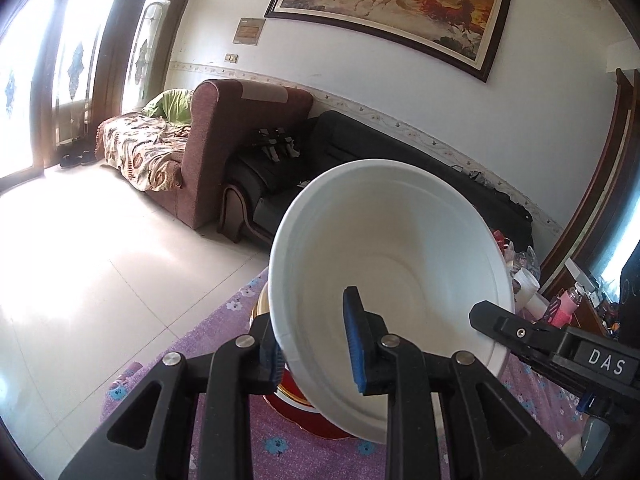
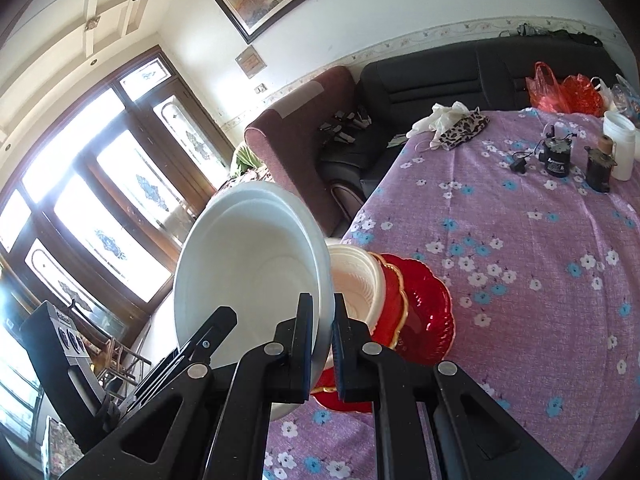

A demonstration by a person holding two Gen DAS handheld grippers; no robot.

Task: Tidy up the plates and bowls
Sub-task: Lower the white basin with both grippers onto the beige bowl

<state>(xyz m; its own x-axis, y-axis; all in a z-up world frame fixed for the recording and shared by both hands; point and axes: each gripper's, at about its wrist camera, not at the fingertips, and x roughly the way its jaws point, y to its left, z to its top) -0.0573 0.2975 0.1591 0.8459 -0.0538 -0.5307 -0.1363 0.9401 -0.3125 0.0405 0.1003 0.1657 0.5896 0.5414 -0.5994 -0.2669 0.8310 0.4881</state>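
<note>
White bowl: held aloft and tilted, its mouth turned toward both cameras; gripped at opposite sides of the rim by two grippers. Left gripper: jaws narrow, the rim wall taken between them, one blue pad inside the bowl and the other outside. Right gripper: jaws nearly closed, the thin rim pinched between the pads; in the left view it is seen reaching in from the right to the far side of the rim. Neither hand is judged nearer; the bowl is shared between them. Stack: a cream ribbed bowl nested on gold-edged red plates, lying just beyond and below the right fingers, partly hidden by the white bowl; in the left view it is seen beneath the fingers, mostly covered. Deciding relation, as a judgement: the white bowl's axis is tipped well off upright while the stack's opens upward, so levelling would be needed before nesting. Surface: table under a purple flowered cloth, soft and likely to shift; small bottles and a jar well beyond the fingers. Room: sofa, framed painting, tiled floor, bright glazed doors.
</note>
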